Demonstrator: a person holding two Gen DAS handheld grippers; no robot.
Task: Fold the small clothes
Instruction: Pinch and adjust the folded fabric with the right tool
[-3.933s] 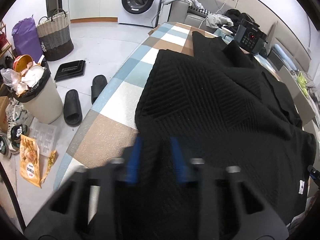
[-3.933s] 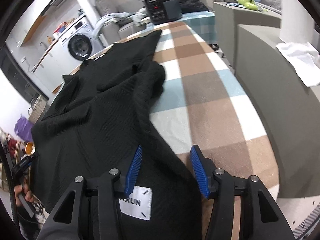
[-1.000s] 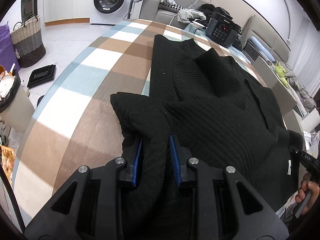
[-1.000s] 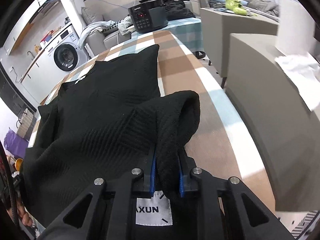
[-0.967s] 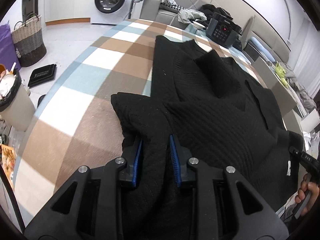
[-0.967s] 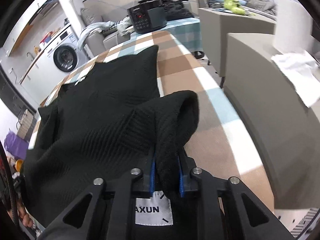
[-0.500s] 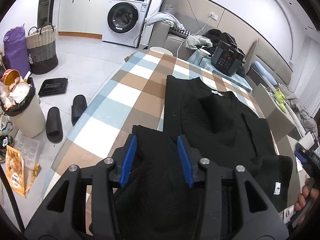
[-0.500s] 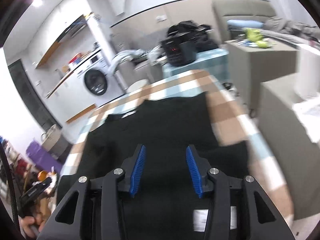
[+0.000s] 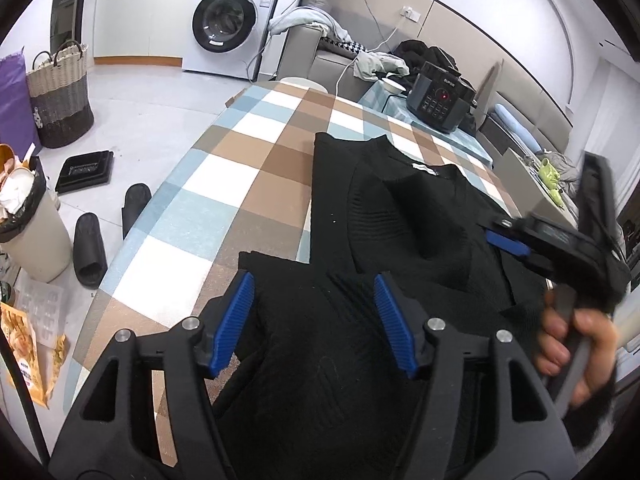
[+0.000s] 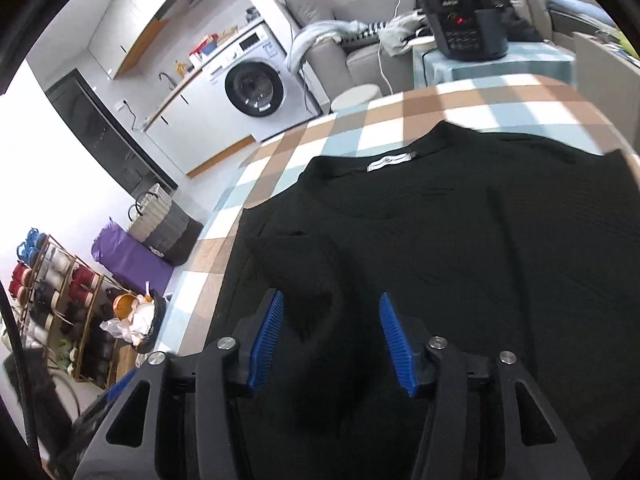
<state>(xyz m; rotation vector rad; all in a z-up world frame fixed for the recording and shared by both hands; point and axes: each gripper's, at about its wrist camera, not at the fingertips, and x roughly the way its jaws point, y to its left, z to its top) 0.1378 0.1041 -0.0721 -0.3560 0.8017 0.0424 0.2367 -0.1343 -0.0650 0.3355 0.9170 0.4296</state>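
A black knit sweater (image 9: 384,216) lies on the checked table (image 9: 248,152), its lower part folded up over the body. My left gripper (image 9: 312,320) hovers above the near folded edge, its jaws opening, blue pads apart and off the cloth. In the left wrist view the right gripper (image 9: 508,242) comes in from the right, held by a hand (image 9: 576,344). The right wrist view shows the sweater (image 10: 460,232) collar-far with a white neck label, and my right gripper (image 10: 332,336) above its left folded part, jaws opening, nothing pressed between the pads.
A black cooker (image 9: 440,102) stands beyond the table's far end by a grey sofa. On the floor at left are a bin (image 9: 28,224), slippers (image 9: 90,248), a woven basket (image 9: 60,96) and a washing machine (image 9: 226,24). A shoe rack (image 10: 56,300) stands at left.
Both grippers let go of the sweater folds and opened. The left one rose a little. The right one swung far leftward over the sweater and now shows in the left wrist view.
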